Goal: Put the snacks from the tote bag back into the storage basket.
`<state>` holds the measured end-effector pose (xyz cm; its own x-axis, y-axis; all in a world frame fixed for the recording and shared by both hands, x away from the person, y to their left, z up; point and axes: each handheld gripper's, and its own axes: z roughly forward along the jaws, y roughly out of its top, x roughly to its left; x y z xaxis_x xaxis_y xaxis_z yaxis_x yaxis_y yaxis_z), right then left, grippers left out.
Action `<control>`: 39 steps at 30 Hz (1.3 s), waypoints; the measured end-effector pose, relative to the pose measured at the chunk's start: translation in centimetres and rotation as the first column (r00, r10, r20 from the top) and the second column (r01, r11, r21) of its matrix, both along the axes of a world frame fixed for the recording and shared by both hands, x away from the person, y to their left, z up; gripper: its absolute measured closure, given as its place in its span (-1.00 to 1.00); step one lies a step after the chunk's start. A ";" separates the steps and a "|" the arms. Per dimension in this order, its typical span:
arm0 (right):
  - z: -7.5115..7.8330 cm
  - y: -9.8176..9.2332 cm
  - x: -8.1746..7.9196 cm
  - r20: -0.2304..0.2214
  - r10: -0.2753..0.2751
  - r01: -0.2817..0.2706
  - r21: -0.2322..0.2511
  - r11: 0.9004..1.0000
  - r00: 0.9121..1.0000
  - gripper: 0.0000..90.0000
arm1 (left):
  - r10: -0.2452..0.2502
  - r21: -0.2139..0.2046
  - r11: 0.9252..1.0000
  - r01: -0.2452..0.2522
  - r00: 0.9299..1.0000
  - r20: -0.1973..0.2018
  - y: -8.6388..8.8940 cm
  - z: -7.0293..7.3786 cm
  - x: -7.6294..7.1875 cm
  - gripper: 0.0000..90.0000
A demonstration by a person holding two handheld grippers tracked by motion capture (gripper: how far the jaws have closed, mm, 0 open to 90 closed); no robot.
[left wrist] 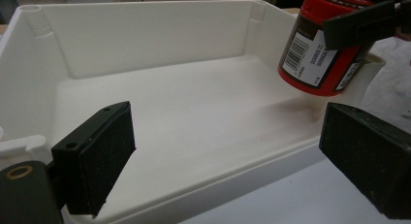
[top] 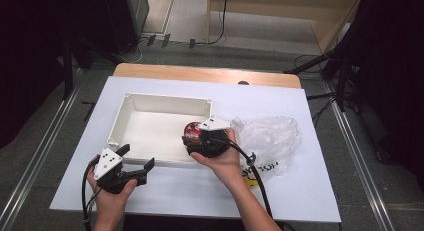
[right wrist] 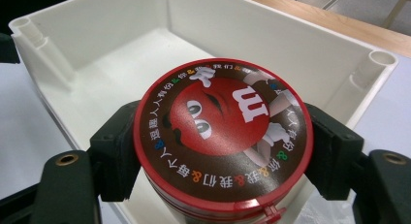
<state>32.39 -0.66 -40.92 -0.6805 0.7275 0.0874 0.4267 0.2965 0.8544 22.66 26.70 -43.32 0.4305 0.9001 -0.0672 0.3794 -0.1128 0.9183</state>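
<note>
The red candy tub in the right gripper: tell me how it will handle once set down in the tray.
The red candy tub looks rigid, since the pads do not dent it. Its round wall would likely roll if laid sideways. Set on its flat base, it should stand steadily.

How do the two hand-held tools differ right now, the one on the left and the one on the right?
The right tool is clamped on a red candy tub, while the left tool stands open with nothing between its pads. The right tool holds its tub over the white tray; the left tool sits at the tray's near edge, outside it. Both are black, each held in one hand.
</note>
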 end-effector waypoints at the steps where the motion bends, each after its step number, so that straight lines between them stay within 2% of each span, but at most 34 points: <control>1: -0.2 0.0 0.1 0.000 0.000 0.000 -0.005 1.000 1.000 -0.42 | 0.000 0.000 1.000 0.000 1.000 0.000 0.0 0.0 0.0 -0.86; 21: -1.6 0.4 0.3 -0.021 -0.003 0.002 -0.041 0.999 1.000 -0.42 | 0.000 -0.001 1.000 0.000 1.000 -0.002 0.0 0.0 0.0 -0.86; 39: -2.1 1.0 0.4 -0.019 0.020 -0.021 -0.069 0.997 1.000 -0.42 | 0.001 0.000 1.000 -0.001 1.000 -0.002 0.0 0.0 0.0 -0.86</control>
